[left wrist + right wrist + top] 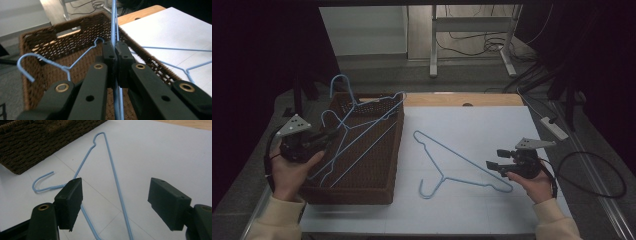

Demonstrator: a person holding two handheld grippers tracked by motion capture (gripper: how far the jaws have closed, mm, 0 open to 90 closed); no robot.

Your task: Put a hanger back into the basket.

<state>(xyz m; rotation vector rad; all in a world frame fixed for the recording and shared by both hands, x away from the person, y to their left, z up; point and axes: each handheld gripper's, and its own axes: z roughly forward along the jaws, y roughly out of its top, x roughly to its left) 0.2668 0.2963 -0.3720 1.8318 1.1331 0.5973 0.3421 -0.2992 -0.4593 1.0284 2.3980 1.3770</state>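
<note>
l gripper (330,134) clamped on a blue hanger (362,131), hand palm-up at basket's (394,150) left edge, hanger over basket. r gripper (490,165) jaws wide apart, nothing between, hand right of basket by 2nd hanger (447,157) flat on mat (492,125).

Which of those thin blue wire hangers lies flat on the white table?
The blue wire hanger by the right tongs, alone on the white table; the others lean in the brown wicker basket.
</note>
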